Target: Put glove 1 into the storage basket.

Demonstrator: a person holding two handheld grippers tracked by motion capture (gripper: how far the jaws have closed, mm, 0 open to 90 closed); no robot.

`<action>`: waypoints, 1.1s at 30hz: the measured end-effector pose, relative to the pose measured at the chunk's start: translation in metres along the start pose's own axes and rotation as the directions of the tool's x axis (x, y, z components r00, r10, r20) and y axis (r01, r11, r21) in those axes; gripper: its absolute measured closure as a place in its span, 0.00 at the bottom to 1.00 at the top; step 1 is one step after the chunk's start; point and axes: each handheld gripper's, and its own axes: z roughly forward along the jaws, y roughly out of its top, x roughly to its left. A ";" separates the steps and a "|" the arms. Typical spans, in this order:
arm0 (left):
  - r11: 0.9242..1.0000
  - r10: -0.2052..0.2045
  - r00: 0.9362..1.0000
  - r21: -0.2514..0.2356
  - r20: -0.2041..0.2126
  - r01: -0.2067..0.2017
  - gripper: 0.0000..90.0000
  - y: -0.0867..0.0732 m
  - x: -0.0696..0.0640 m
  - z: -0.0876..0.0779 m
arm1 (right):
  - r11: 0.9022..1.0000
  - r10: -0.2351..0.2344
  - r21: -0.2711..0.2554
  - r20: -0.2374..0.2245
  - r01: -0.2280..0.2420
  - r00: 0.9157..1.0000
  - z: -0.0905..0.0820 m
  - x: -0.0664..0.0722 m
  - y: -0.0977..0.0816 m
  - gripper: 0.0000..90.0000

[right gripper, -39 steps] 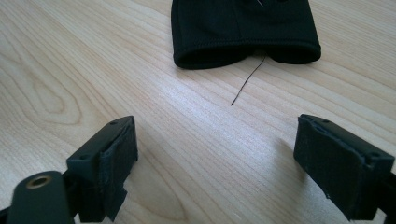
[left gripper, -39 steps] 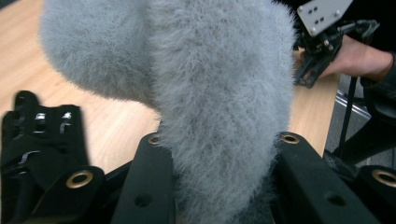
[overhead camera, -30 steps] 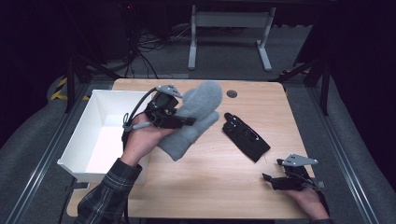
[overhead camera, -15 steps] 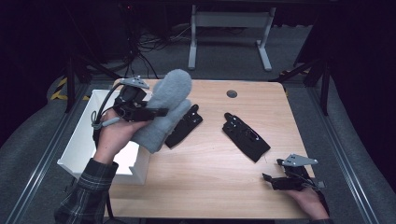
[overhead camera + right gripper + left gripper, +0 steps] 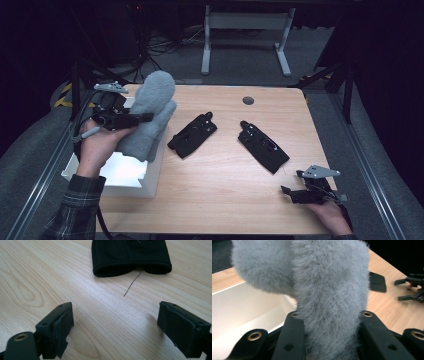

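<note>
Left gripper [image 5: 142, 118] clamped on grey fuzzy mitten [image 5: 150, 112], white bin [image 5: 150, 170] directly below it. Right gripper [image 5: 292, 192] wide open, empty, black glove [image 5: 130, 255] just ahead.

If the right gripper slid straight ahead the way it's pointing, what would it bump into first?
Probably the black glove: its cuff lies straight ahead of the open right gripper, with bare table between.
</note>
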 end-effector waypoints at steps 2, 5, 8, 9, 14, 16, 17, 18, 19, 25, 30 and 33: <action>1.000 -0.012 1.000 0.002 -0.017 0.012 0.80 -0.004 0.006 -0.003 | 1.000 0.000 0.000 0.000 0.000 1.000 0.000 0.000 0.000 0.15; 0.999 -0.039 0.998 0.013 -0.052 0.039 0.80 -0.013 0.016 -0.006 | 1.000 0.000 0.000 0.000 0.000 1.000 0.000 0.000 0.000 0.15; 0.998 -0.064 0.996 0.021 -0.059 0.065 0.80 -0.021 0.025 -0.005 | 1.000 0.000 0.000 0.000 0.000 1.000 0.000 0.000 0.000 0.15; 0.997 -0.077 0.995 0.022 -0.062 0.078 0.80 -0.026 0.029 -0.004 | 1.000 0.000 0.000 0.000 0.000 1.000 0.000 0.000 0.000 0.15; 0.991 -0.124 0.989 0.046 -0.076 0.127 0.80 -0.044 0.043 0.004 | 1.000 0.000 0.000 0.000 0.000 1.000 0.000 0.000 0.000 0.15; 0.988 -0.138 0.987 0.060 -0.084 0.143 0.80 -0.051 0.047 0.010 | 1.000 0.000 0.000 0.000 0.000 1.000 0.000 0.000 0.000 0.15; 0.988 -0.138 0.987 0.060 -0.084 0.143 0.80 -0.051 0.047 0.010 | 1.000 0.000 0.000 0.000 0.000 1.000 0.000 0.000 0.000 0.15; 0.984 -0.155 0.984 0.075 -0.088 0.161 0.80 -0.058 0.052 0.016 | 1.000 0.001 0.000 0.000 -0.001 1.000 0.000 0.000 0.000 0.15; 0.984 -0.155 0.984 0.075 -0.088 0.161 0.80 -0.058 0.052 0.016 | 1.000 0.001 0.000 0.000 -0.001 1.000 0.000 0.000 0.000 0.15; 0.966 -0.206 0.973 0.140 -0.104 0.219 0.79 -0.080 0.068 0.042 | 1.000 0.001 0.000 0.000 -0.001 1.000 0.000 0.000 0.000 0.15; 0.951 -0.233 0.966 0.182 -0.113 0.250 0.79 -0.093 0.079 0.058 | 1.000 0.001 0.000 0.000 -0.001 1.000 0.000 0.000 0.000 0.15; 0.943 -0.248 0.961 0.198 -0.119 0.268 0.77 -0.099 0.085 0.064 | 1.000 0.000 0.000 0.000 0.000 1.000 0.000 0.000 0.000 0.15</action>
